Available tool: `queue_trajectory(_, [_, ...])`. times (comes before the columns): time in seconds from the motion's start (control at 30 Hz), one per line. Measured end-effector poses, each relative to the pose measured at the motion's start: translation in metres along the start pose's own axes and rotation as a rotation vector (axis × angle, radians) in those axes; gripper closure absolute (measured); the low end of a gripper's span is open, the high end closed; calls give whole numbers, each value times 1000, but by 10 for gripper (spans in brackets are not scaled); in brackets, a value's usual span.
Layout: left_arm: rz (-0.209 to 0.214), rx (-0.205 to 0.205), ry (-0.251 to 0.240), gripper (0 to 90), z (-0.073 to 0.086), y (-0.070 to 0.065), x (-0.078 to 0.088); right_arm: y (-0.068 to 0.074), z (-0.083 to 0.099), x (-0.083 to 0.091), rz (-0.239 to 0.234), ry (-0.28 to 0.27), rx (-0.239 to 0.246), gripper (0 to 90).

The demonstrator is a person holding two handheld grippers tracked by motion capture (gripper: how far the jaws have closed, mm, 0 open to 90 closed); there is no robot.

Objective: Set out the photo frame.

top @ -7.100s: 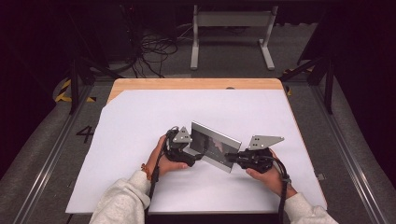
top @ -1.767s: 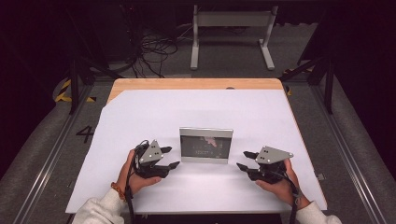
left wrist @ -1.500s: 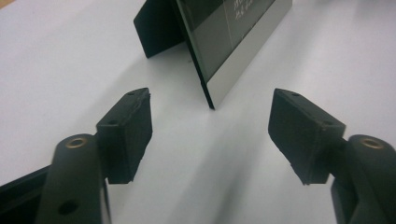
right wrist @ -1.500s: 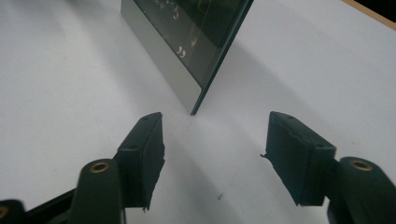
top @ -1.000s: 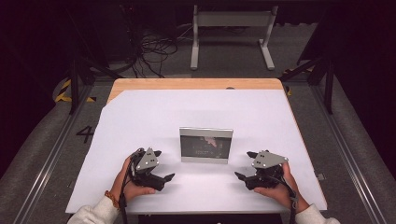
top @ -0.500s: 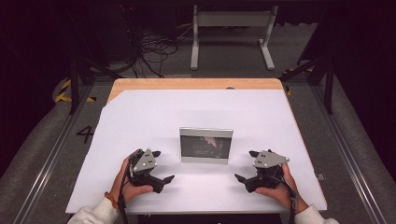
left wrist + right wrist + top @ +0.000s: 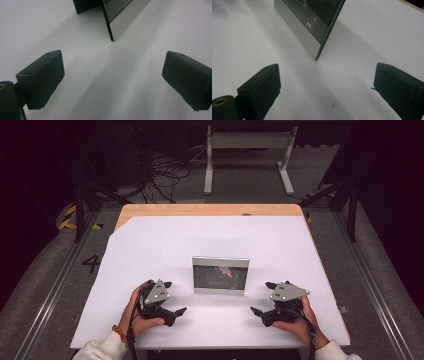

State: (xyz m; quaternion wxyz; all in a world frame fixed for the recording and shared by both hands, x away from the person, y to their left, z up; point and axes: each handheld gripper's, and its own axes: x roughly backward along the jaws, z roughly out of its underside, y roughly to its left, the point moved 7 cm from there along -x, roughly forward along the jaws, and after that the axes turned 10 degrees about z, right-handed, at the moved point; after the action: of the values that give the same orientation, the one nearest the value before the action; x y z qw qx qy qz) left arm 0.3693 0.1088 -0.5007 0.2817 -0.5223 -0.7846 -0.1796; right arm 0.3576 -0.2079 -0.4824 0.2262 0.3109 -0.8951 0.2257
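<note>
The picture frame (image 7: pixel 220 275) stands upright on the white worktop (image 7: pixel 150 240), set between and just ahead of both claws. The left claw (image 7: pixel 173 298) and right claw (image 7: pixel 262 298) gape wide, empty, resting apart from it. Placement looks done; little seems left.

Silver-bordered rectangular picture frame (image 7: pixel 220 275) upright on white-covered wooden table (image 7: pixel 165 240), about midway between left and right edges, nearer near edge than far edge. Left tool (image 7: pixel 173 297) on table left of frame and slightly nearer near edge, apart from frame, jaws spread with nothing between. Right tool (image 7: pixel 263 297) right of frame, likewise nearer near edge, apart, jaws spread with nothing between. Frame between both tools. Metal stand (image 7: pixel 247 150) on floor beyond far edge.
</note>
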Motion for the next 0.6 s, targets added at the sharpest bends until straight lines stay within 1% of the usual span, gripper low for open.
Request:
queue_trajectory(0.07, [-5,-3,-5,52,-1,1,1,-1,0,0,-1,0,-1,74])
queue_trajectory(0.13, [-10,4,-10,53,-2,2,2,0,-1,0,0,1,2,74])
queue_trajectory(0.2, [-6,10,-13,54,-1,3,2,-1,-1,0,7,4,4,75])
queue_trajectory(0.23, [-12,8,-9,54,-1,4,2,-1,-1,0,7,4,3,75])
queue_trajectory(0.6, [-6,10,-11,53,-2,4,2,0,-1,0,0,2,1,76])
